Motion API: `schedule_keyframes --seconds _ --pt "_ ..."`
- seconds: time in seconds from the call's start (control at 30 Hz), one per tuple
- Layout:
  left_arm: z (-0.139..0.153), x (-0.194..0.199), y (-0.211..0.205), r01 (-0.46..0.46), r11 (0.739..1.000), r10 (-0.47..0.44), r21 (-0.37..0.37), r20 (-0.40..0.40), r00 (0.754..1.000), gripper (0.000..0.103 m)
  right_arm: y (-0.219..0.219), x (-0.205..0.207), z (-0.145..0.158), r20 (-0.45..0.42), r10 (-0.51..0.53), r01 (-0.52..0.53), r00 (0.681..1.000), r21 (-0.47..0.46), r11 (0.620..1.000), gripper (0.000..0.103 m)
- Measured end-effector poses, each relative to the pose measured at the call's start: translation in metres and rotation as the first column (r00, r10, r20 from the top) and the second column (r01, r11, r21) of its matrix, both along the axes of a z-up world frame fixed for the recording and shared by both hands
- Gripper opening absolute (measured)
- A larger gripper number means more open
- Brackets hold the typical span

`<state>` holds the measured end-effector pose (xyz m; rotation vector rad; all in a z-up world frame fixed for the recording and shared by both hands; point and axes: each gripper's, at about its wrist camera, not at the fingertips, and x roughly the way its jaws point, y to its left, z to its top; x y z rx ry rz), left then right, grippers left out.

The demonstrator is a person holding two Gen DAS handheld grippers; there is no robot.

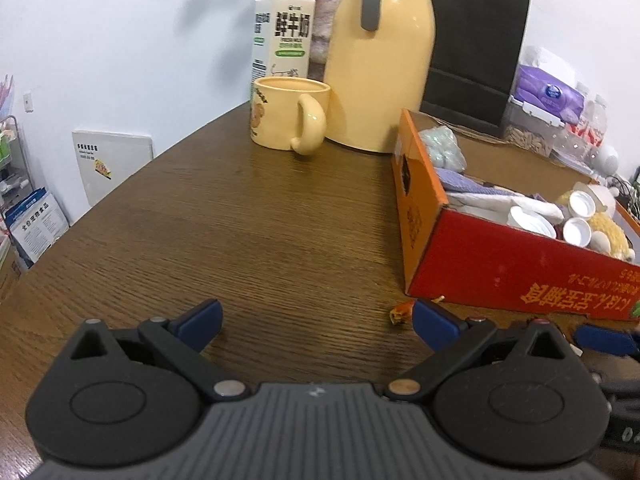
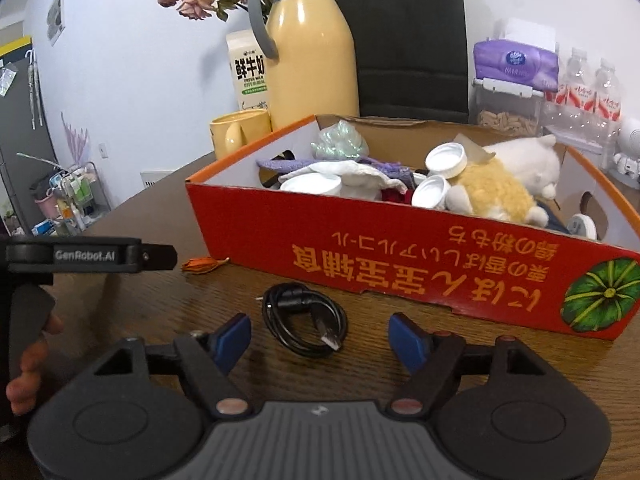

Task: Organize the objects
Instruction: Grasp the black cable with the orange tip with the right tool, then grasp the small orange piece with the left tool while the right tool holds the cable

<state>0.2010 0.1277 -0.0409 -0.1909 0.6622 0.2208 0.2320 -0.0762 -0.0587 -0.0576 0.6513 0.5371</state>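
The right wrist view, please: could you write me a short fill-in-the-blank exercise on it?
1. The coiled black cable lies on the ____ in front of the red box.
2. The right hand-held gripper is ____, nothing between its pads.
3. The plush toy lies inside the ____.
4. The yellow mug stands beside the yellow ____.

Answers: table; open; box; jug

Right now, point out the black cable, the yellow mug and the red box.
black cable (image 2: 305, 320), right wrist view, on its coiled loop.
yellow mug (image 1: 280, 116), left wrist view, on its side wall.
red box (image 2: 400, 248), right wrist view, on its printed front wall.
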Motion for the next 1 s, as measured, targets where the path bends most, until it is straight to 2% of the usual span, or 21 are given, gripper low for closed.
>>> schedule_keyframes --seconds 0.03,0.07,0.1,0.13,0.37,0.43,0.53,0.6,0.73,1.0 --pt "0.000 0.001 -0.002 0.005 1.000 -0.005 0.003 -0.002 1.000 0.103 0.001 0.002 0.000 0.000 0.008 -0.008 1.000 0.002 1.000 0.070" --pt "-0.001 0.001 -0.003 0.011 1.000 -0.011 0.005 -0.004 1.000 0.103 0.003 0.004 0.000 0.001 0.015 -0.015 1.000 -0.001 1.000 0.062" --pt "-0.001 0.002 -0.006 0.018 1.000 -0.018 0.005 -0.005 1.000 0.103 0.005 0.005 0.000 0.006 0.027 -0.027 1.000 -0.005 1.000 0.048" --pt "-0.001 0.003 -0.007 0.026 1.000 -0.026 0.004 -0.008 1.000 0.103 0.006 0.005 0.000 0.012 0.044 -0.044 0.999 -0.007 0.999 0.045" --pt "-0.003 0.020 -0.028 0.101 0.995 -0.101 0.011 -0.011 0.995 0.103 -0.002 -0.004 0.007 0.060 0.040 -0.040 0.997 -0.001 0.999 0.044" --pt "-0.004 0.025 -0.035 0.129 0.992 -0.128 0.016 -0.019 0.992 0.093 -0.007 -0.007 0.009 0.078 0.031 -0.031 0.996 -0.001 1.000 0.044" --pt "-0.005 0.023 -0.046 0.171 0.983 -0.171 0.074 -0.009 0.985 0.049 -0.015 -0.007 0.011 0.088 0.017 -0.018 0.996 0.002 1.000 0.044" --pt "-0.004 0.017 -0.050 0.198 0.976 -0.199 0.089 -0.001 0.980 0.024 -0.018 -0.006 0.011 0.088 0.010 -0.010 0.996 0.007 1.000 0.044" --pt "-0.004 0.003 -0.058 0.236 0.968 -0.238 0.090 0.018 0.971 0.014 -0.021 -0.006 0.012 0.089 0.006 -0.007 0.996 0.014 1.000 0.044" --pt "0.002 -0.013 -0.066 0.233 0.967 -0.240 0.099 0.070 0.968 0.014 -0.019 -0.011 0.014 0.108 0.021 -0.022 0.994 0.013 1.000 0.044"
